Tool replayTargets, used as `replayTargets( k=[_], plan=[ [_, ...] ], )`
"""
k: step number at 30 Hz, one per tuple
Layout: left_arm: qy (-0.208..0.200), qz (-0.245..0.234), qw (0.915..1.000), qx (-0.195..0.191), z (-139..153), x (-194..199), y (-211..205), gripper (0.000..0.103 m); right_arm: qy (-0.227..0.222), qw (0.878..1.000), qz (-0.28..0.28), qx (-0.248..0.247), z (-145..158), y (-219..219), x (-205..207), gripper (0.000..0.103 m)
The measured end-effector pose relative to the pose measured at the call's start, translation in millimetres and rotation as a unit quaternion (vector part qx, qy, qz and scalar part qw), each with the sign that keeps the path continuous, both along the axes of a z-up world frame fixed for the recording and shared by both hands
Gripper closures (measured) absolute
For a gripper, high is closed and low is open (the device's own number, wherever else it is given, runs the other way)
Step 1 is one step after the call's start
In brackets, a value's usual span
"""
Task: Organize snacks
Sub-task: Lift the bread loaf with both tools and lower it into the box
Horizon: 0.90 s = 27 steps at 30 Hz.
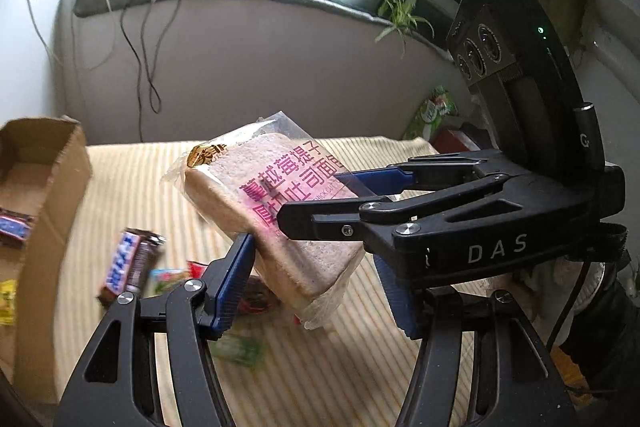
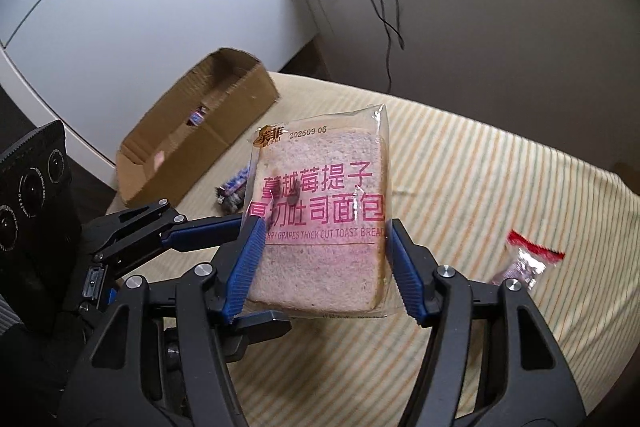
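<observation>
A clear-wrapped slice of thick toast bread [image 1: 276, 211] [image 2: 320, 223] with pink lettering is held in the air over the striped table. My right gripper [image 2: 320, 267] is shut on its lower sides; it also shows in the left wrist view [image 1: 316, 203], crossing in from the right. My left gripper [image 1: 316, 287] is around the same pack, its left pad [image 1: 236, 279] touching the bread and its right pad a little off it. In the right wrist view the left gripper's fingers [image 2: 208, 231] reach in from the left at the pack's lower edge.
An open cardboard box [image 2: 188, 139] [image 1: 48, 179] stands at the table's left with a chocolate bar inside. Loose snacks lie on the striped cloth [image 2: 460, 167]: a Snickers bar [image 1: 128, 263], small packets [image 1: 240, 347], a red-edged candy [image 2: 528, 259]. Cables hang on the wall behind.
</observation>
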<state>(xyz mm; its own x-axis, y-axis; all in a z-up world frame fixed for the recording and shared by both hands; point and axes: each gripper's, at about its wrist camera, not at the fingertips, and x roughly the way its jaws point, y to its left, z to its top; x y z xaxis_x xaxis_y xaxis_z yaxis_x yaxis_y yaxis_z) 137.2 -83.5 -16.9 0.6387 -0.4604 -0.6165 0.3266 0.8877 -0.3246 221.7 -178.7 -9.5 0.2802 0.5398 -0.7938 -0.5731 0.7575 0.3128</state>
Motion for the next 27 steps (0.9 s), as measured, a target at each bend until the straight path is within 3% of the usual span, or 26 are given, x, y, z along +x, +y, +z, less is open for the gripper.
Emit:
replayTargets(
  k=[14, 27],
  plan=[
    [-0.039, 0.089, 0.9951, -0.019, 19.7, -18.9, 84.7, 0.043, -0.029, 0.997, 0.063, 0.014, 37.0, 89.3, -3.0, 0.039],
    [-0.039, 0.171, 0.9844, -0.014, 13.0, -43.5, 161.1, 0.043, -0.024, 0.991, 0.131, 0.021, 35.4, 186.2, -11.5, 0.039]
  ],
)
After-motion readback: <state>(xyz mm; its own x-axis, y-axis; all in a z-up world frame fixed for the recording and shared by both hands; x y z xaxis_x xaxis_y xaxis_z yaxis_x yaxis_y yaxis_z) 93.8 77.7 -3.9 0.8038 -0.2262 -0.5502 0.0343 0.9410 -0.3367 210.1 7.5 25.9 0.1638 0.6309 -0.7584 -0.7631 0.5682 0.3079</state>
